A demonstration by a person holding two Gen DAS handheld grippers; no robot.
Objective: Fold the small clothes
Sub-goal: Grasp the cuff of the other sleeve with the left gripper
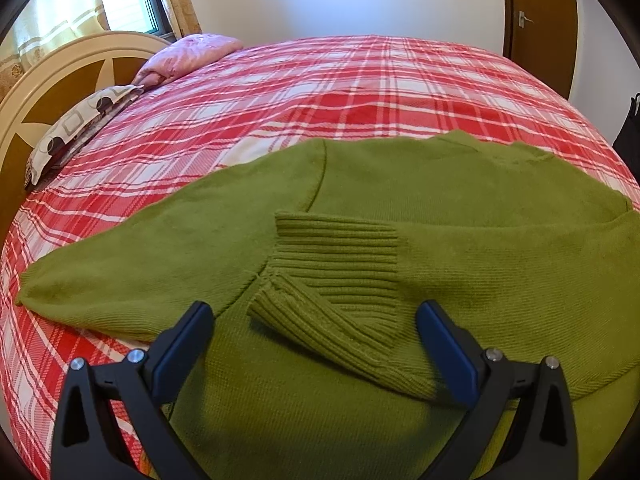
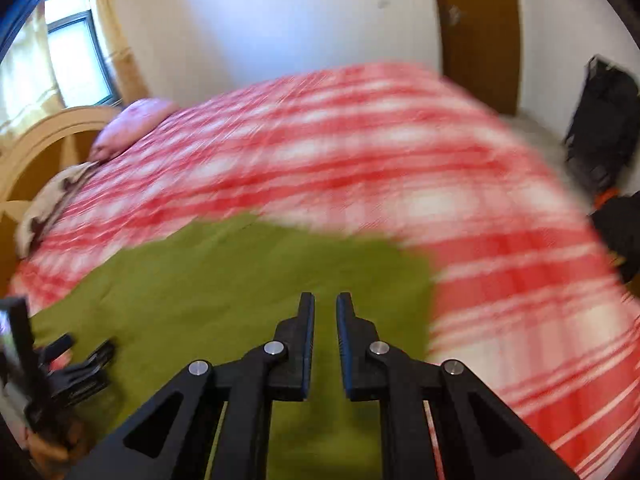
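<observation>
I count one green sweater (image 1: 440,208), one bed (image 1: 360,80), two pillows (image 1: 188,56) (image 1: 76,128) — and my two claws (image 1: 316,320) (image 2: 325,312).

The green sweater (image 1: 480,264) is soft knit wool, fuzzy and matt, with bumpy ribs on its cuff (image 1: 340,256). The bed cover (image 1: 320,92) is woven cloth with a fine rough grain. The left gripper (image 1: 314,344) is matt black plastic with shiny metal screws. The headboard (image 1: 60,80) is smooth painted wood.
</observation>
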